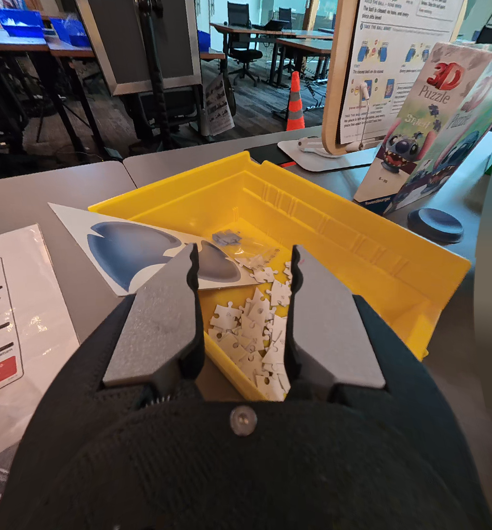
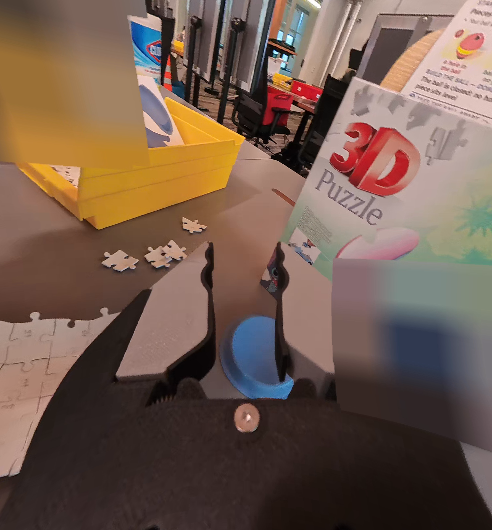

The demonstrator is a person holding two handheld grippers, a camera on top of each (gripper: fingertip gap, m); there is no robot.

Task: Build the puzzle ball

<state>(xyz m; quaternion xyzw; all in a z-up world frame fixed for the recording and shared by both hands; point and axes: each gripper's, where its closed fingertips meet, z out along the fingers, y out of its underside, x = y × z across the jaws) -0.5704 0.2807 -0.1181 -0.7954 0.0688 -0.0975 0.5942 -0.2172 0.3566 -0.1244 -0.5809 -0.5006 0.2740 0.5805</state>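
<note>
In the left wrist view, the left gripper (image 1: 243, 252) fills the lower half of the frame, its grey fingers spread apart with nothing between them, poised over the near end of the yellow plastic bin (image 1: 339, 229) at centre. That placing reads as a reach for stock: the heap of loose white puzzle pieces (image 1: 253, 324) lies face down in the bin's near corner, directly in the gap between the fingers. A white card printed with blue ear shapes (image 1: 130, 249) leans over the bin's left rim, partly inside it, and a small clear bag with grey-blue parts (image 1: 227, 238) lies deeper in the bin. At upper right the tall printed cardboard puzzle box (image 1: 428, 134) stands upright, with a dark blue round stand (image 1: 435, 225) on the table just in front of it, probably set by as the ball's base.

In the right wrist view, the right gripper (image 2: 243, 249) is likewise released and empty, low over the grey table. A few stray white pieces (image 2: 158, 255) lie left of centre. At lower left, a joined sheet of white pieces (image 2: 15, 372) lies flat, underside up. A small printed piece (image 2: 269, 275) seems to sit by the right finger; whether it touches is unclear.
</note>
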